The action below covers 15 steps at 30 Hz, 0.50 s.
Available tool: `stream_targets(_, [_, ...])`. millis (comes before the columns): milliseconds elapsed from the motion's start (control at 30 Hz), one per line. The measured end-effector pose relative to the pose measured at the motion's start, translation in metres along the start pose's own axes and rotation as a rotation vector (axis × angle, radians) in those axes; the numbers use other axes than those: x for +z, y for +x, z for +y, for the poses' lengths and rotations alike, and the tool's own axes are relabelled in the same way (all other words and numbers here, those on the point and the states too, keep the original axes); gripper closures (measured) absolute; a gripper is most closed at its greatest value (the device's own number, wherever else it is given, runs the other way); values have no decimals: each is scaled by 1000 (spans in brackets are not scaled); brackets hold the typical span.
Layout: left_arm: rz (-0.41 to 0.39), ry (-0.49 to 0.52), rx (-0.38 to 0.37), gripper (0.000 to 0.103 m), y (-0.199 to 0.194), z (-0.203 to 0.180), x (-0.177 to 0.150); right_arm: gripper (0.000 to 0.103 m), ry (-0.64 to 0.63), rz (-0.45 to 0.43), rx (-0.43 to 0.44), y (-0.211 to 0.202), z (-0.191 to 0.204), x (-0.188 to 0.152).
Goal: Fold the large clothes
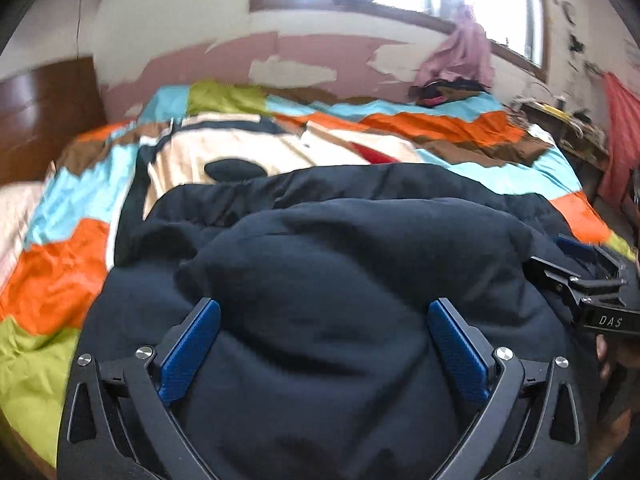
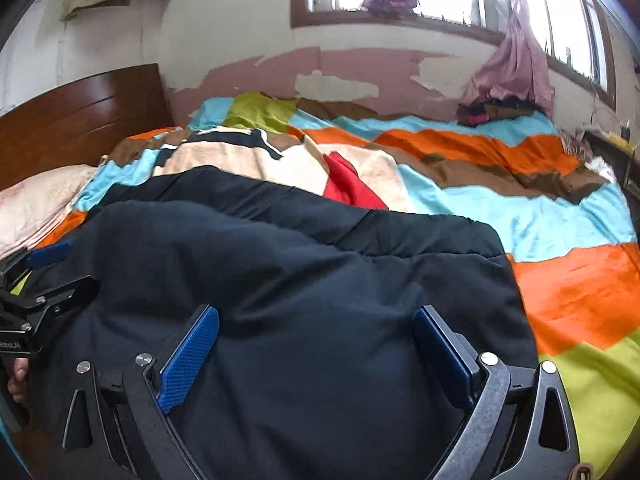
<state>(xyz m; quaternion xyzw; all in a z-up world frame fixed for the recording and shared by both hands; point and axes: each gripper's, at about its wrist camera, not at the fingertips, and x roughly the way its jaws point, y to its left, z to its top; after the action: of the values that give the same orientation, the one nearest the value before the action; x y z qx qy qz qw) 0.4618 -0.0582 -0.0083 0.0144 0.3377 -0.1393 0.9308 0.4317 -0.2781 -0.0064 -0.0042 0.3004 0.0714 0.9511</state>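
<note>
A large dark navy padded garment [image 1: 320, 248] lies folded over on the bed, filling the near half of both views [image 2: 280, 272]. My left gripper [image 1: 324, 312] is open just above its near part, blue pads wide apart, holding nothing. My right gripper [image 2: 318, 320] is open the same way over the garment's right part. The right gripper shows at the right edge of the left wrist view [image 1: 580, 280], and the left gripper shows at the left edge of the right wrist view [image 2: 44, 280].
The bed has a patchwork cover [image 2: 560, 280] of orange, blue, green and brown. A cream, black and red garment [image 2: 280, 164] lies behind the navy one. A pillow [image 2: 36, 204] and wooden headboard [image 2: 80, 120] are left. Clothes [image 2: 496, 112] are piled under the window.
</note>
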Motion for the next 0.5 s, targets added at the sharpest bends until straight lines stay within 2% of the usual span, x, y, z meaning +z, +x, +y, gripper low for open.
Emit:
stream_targets(67, [27, -15, -27, 1, 11, 7, 4, 5, 35, 19, 4, 14, -7, 5])
stream_targets(133, [4, -40, -38, 1, 11, 16, 7, 5, 54, 29, 4, 21, -10, 9])
stream_targets(233, [-8, -60, -38, 1, 10, 27, 12, 5, 23, 37, -15, 29, -7, 13])
stream_targets(400, [19, -164, -63, 1, 17, 51, 13, 0, 5, 92, -11, 51, -5, 11])
stream_targets(500, [16, -156, -79, 1, 18, 48, 8, 0, 25, 84, 11, 55, -9, 4])
